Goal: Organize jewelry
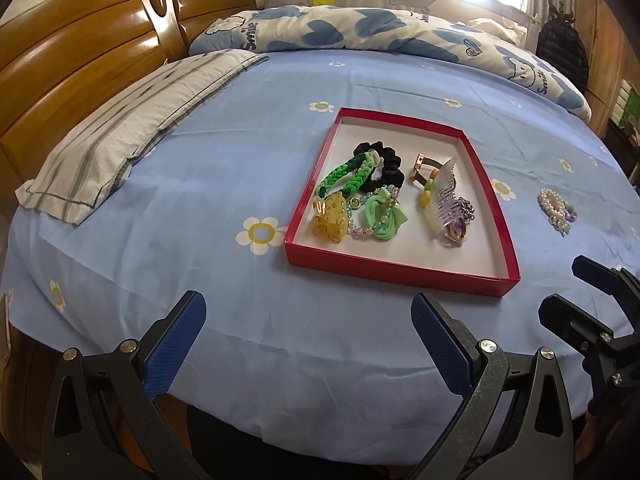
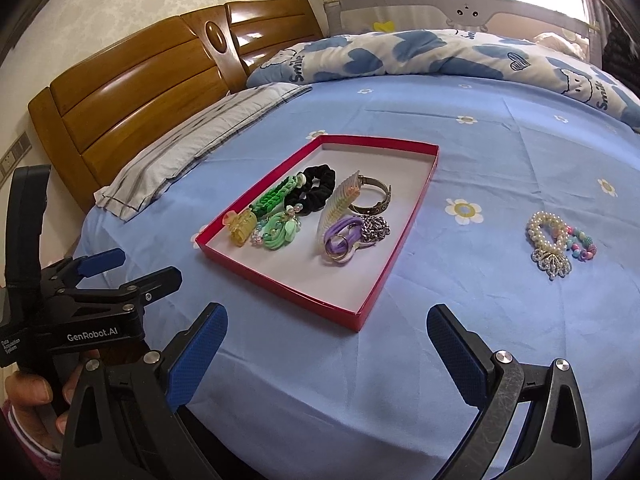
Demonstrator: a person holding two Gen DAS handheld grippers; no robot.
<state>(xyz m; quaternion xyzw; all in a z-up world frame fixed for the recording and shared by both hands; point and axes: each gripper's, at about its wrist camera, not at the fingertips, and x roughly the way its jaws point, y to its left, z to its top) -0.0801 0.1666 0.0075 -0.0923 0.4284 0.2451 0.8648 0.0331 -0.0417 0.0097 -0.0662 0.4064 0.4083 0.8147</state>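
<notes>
A shallow red box [image 1: 404, 276] [image 2: 280, 292] lies on the blue bedsheet. It holds a green braided band [image 1: 340, 178], a black scrunchie [image 2: 316, 188], a yellow claw clip [image 1: 330, 220], a green hair tie [image 2: 280, 232], a comb clip [image 1: 442, 196], a bangle [image 2: 374, 196] and a purple tie with chain [image 2: 348, 236]. A pearl and bead bracelet pile [image 2: 558, 242] [image 1: 558, 210] lies on the sheet right of the box. My left gripper [image 1: 308, 320] is open and empty, near the front edge. My right gripper [image 2: 326, 332] is open and empty, just before the box.
A striped pillow [image 1: 132, 132] lies at the left by the wooden headboard [image 1: 80, 60]. A folded blue and white quilt [image 1: 380, 32] lies across the far side. The bed's front edge runs just under both grippers.
</notes>
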